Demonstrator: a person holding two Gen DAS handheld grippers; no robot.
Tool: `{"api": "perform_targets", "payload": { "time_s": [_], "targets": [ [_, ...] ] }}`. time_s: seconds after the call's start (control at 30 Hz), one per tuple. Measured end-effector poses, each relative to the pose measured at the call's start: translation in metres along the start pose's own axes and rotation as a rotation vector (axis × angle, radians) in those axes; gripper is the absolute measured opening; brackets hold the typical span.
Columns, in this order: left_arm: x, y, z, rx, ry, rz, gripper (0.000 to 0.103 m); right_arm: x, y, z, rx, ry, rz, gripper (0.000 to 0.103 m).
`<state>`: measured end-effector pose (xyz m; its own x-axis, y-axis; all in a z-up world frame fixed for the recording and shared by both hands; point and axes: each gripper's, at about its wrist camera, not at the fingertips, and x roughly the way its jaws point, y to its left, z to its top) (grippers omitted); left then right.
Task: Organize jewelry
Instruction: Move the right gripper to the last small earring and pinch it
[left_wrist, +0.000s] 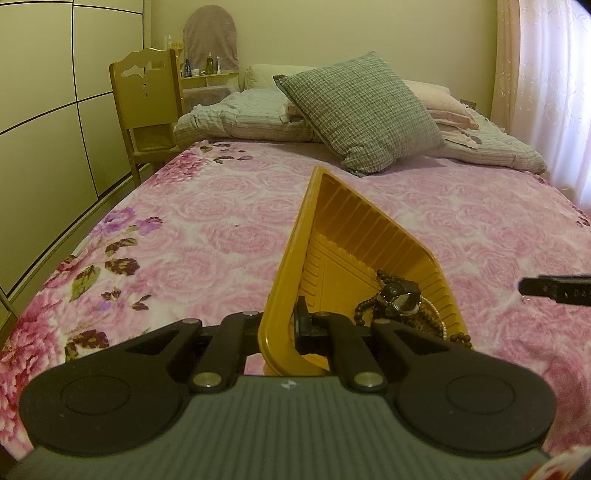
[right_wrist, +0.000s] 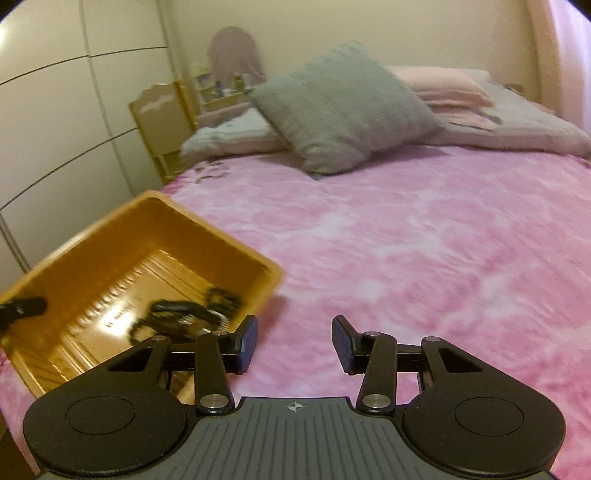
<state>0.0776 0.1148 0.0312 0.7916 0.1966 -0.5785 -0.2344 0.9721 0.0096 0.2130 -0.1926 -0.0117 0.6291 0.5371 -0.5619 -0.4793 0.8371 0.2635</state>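
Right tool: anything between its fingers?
Nothing. In the right wrist view the right tool stands open over bare pink blanket, beside the yellow tray.

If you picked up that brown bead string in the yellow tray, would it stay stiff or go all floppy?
Probably floppy: the bead string lies in loose curls in the yellow tray. It may drag the watch, since they look tangled together. The beads seem small, so likely light.

Bed (left_wrist: 229, 229) under pink rose blanket ahead of the claw; grey checked pillow (left_wrist: 364, 110) beyond; wooden chair (left_wrist: 147, 99) far left; curtained window (left_wrist: 554, 81) right.
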Motion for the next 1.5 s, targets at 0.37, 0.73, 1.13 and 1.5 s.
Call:
{"api": "perform_targets", "payload": {
  "time_s": [0.37,0.73,1.13,1.5],
  "targets": [
    [0.000,-0.001,0.000,0.006,-0.001,0.002,0.006,-0.016,-0.054,-0.028,0.042,0.030,-0.146,0.045],
    [0.001,-0.001,0.001,0.011,-0.002,0.001,0.006,-0.017,-0.070,-0.033,0.051,0.045,-0.186,0.045],
    [0.001,-0.001,0.001,0.011,-0.003,0.002,0.006,0.003,-0.081,-0.028,0.034,0.058,-0.212,0.045],
    [0.001,-0.001,0.001,0.013,-0.002,0.003,0.006,0.030,-0.093,-0.030,-0.059,0.097,-0.215,0.044]
  ]
}}
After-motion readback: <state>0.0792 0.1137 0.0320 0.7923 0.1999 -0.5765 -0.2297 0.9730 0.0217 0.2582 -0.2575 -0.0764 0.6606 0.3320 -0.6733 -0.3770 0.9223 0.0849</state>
